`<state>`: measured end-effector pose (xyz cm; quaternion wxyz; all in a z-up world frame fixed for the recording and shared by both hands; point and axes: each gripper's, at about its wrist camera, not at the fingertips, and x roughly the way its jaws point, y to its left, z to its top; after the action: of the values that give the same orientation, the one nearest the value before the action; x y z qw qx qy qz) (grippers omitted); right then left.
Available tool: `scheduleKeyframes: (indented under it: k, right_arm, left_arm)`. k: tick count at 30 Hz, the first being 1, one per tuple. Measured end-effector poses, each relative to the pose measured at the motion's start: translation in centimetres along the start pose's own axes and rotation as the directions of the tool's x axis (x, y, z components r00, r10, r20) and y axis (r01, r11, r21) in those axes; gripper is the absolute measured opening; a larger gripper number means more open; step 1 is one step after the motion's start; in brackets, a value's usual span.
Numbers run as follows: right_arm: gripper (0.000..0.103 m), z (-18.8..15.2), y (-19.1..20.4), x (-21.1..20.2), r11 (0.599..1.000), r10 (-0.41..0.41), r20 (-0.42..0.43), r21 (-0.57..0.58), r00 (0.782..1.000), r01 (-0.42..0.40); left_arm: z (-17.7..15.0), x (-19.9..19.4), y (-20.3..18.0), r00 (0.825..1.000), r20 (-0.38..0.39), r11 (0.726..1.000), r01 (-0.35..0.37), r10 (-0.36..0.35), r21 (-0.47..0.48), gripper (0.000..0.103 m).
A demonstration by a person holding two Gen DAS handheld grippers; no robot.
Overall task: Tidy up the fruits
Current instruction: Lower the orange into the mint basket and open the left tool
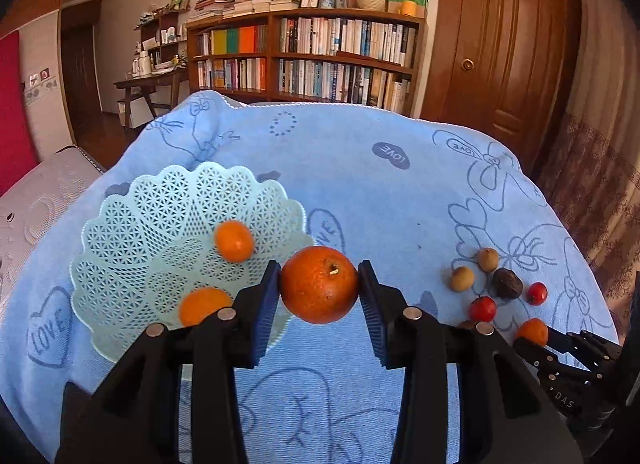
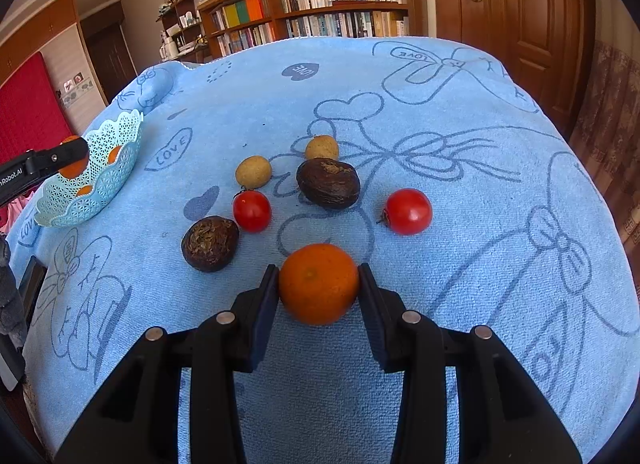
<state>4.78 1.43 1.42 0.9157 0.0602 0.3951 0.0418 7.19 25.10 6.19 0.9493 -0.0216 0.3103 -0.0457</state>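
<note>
Left gripper [image 1: 319, 291]: jaws pinching an orange [image 1: 319, 285], one pad on each side, stem dimple facing the camera. The fruit sits square between the fingertips and appears lifted clear of the blue towel [image 1: 400, 204], though contact below is hidden.

Key relation: the basket [image 1: 120, 248] lies to the left of the left gripper and slightly beyond it, its near rim just beside the left finger. It stands near the towel's left edge. The left hand is plainly the nearer one. The basket already holds two small oranges [image 1: 234, 241], one toward the middle, one by the near rim, partly hidden behind the finger. An orange is round, so no long axis to align.

Judgement: the drop calls for a short carry leftward over the rim, releasing in the open mesh away from the two fruits.

Right gripper [image 2: 319, 288]: jaws closed against a second orange [image 2: 319, 284], pads touching both sides. It looks to rest on the towel near its front edge; cannot confirm lift. From here the basket is far off to the left, well apart.

Remaining on the towel, beyond the right gripper: two red fruits [image 2: 408, 211], two dark wrinkled fruits [image 2: 329, 183], two tan round fruits [image 2: 253, 172], clustered mid-towel.

Risk: the right gripper's path to the basket crosses the left gripper.
</note>
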Motion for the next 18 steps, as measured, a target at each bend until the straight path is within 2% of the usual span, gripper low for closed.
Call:
scheduleKeyframes:
  k: [6,13,14,16,18]
  right_arm:
    - [0.040,0.0,0.0,0.0,1.000,0.000,0.000,0.000,1.000,0.000]
    - [0.040,0.0,0.0,0.0,1.000,-0.001,0.000,-0.001,1.000,0.001]
    - [0.040,0.0,0.0,0.0,1.000,-0.001,0.000,-0.001,1.000,0.001]
    - [0.040,0.0,-0.1,0.0,1.000,-0.002,0.000,-0.001,1.000,0.002]
    - [0.040,0.0,-0.4,0.1,1.000,-0.003,-0.001,0.002,1.000,0.003]
  left_arm:
    - [0.6,-0.5,3.7,0.995,0.022,0.995,-0.092,0.093,-0.050,0.041]
    - [0.3,-0.3,8.2,0.985,0.000,0.977,-0.173,0.175,-0.122,0.044]
    - [0.3,-0.4,8.6,0.984,0.001,0.975,-0.179,0.180,-0.132,0.048]
    - [0.3,-0.7,9.4,0.980,0.008,0.969,-0.194,0.197,-0.154,0.091]
    - [0.3,-1.6,9.9,0.974,0.043,0.962,-0.212,0.223,-0.173,0.096]
